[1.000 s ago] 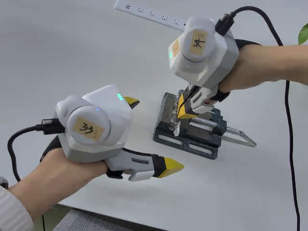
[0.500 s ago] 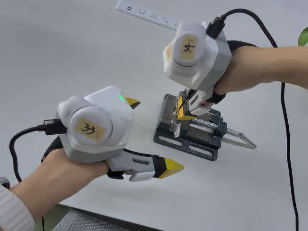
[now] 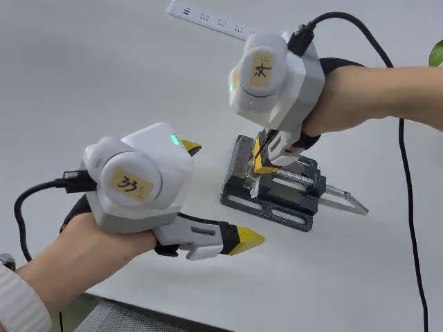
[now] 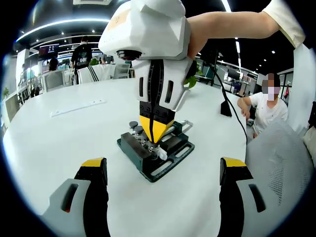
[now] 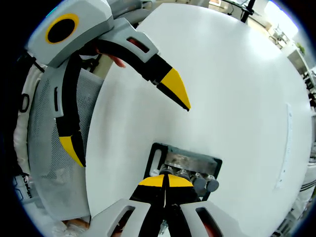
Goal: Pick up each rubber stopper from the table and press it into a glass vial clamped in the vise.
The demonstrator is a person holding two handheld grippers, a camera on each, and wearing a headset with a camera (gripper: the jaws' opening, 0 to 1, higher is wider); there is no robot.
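Note:
A dark metal vise [image 3: 280, 202] stands on the white table and clamps a row of small glass vials [image 3: 250, 184]. My right gripper [image 3: 257, 166] points down onto the row, jaws shut, with the tips right at a vial's mouth; what sits under them is hidden. In the left gripper view the right gripper [image 4: 156, 136] stands on a clear vial [image 4: 159, 151], and two vials beside it carry dark stoppers [image 4: 134, 125]. Capped vials [image 5: 206, 183] lie right of my right gripper [image 5: 165, 181]. My left gripper [image 3: 220, 194] hovers open left of the vise, holding nothing.
A white power strip [image 3: 208, 19] lies at the table's far side. The right gripper's black cable [image 3: 413, 207] trails down the right of the table. The table's front edge runs just below the left hand. A seated person [image 4: 261, 106] and a mesh chair [image 4: 281, 158] are beyond the table.
The right gripper has shifted a little to the left and tilted over the vise, its tips staying on the vial row. The left gripper has hardly moved.

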